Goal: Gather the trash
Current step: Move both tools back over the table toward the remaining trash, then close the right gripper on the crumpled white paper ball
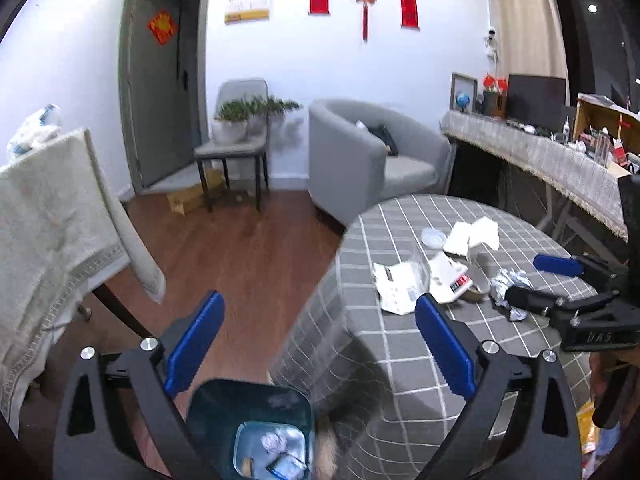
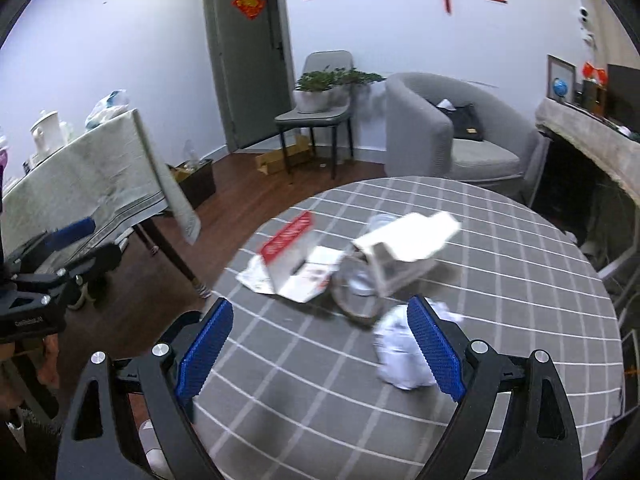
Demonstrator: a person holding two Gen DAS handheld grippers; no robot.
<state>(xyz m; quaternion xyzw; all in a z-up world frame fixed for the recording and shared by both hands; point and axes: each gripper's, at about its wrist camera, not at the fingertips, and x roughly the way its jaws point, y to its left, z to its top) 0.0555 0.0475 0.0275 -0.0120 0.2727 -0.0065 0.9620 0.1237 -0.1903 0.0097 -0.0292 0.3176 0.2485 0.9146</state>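
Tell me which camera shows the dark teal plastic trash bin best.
The left wrist view. The dark teal plastic trash bin sits on the floor beside the grey checked round table, seen from above, with crumpled trash visible inside. The right wrist view does not show the bin.

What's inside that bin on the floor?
The bin holds crumpled white paper and a small packet. The left gripper, open, hides its sides; anything deeper is covered.

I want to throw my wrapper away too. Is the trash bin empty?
Not empty. The trash bin below the open left gripper already holds crumpled paper at its bottom.
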